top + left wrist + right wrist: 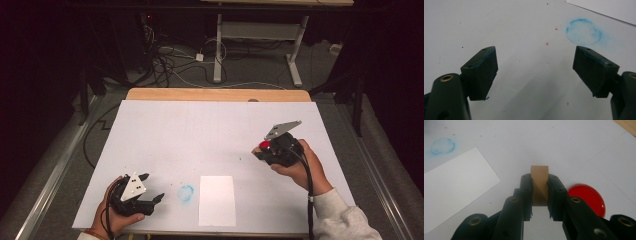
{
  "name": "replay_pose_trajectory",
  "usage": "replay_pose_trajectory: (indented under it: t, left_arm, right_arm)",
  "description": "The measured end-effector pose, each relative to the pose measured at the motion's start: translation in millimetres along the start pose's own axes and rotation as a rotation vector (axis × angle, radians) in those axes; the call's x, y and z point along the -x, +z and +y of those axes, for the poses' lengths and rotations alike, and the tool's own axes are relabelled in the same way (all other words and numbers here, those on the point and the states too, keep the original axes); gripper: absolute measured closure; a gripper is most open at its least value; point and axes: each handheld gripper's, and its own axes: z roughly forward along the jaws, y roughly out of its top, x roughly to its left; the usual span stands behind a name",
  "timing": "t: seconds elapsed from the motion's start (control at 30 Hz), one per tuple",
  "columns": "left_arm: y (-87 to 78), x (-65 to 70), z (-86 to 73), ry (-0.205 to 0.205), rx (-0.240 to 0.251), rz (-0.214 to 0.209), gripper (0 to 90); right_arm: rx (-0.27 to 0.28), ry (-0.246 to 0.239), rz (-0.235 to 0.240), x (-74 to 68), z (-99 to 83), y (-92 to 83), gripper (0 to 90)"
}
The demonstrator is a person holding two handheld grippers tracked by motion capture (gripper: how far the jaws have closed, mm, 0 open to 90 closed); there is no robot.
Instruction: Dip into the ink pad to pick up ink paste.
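Here our right tool (540,192) clamps a tan block (539,182), likely a stamp, above the desk (200,130) beside a red disc (587,197), perhaps its ink pad. Our left tool (535,72) rests wide by the blue ring (584,31), near the paper (217,200).

Grey floor (250,70) with tangled cables (165,62) beneath a dark desk frame (260,45).

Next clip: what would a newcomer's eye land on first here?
Probably the right gripper, raised at the table's right side and shut on a small tan block, with a red disc on the white table beside it. Next, the smudged blue ring near the front edge, between the open left gripper and a white paper sheet.
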Motion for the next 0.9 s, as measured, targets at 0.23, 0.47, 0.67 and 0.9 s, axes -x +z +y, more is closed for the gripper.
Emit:
replay_pose_trajectory:
  t: [0.23, 0.47, 0.67, 0.9]
  left_arm:
    - [-0.3, 0.3, -1.1, 0.001, -0.003, 0.000, 19.8]
    - [0.6, 1.4, 0.7, 0.012, -0.006, 0.004, 19.8]
    - [-0.1, 2.1, -0.3, 0.016, -0.016, 0.009, 19.8]
    - [-1.5, 2.9, -1.2, 0.018, -0.019, 0.016, 19.8]
  right_arm:
    - [0.005, -0.044, 0.032, -15.4, 5.7, 1.9, 76.8]
    - [0.036, -0.082, 0.058, -31.8, 6.4, 0.6, 76.8]
    - [0.057, -0.111, 0.077, -43.7, 6.7, 2.1, 76.8]
    - [0.062, -0.120, 0.104, -49.8, 4.8, 4.6, 76.8]
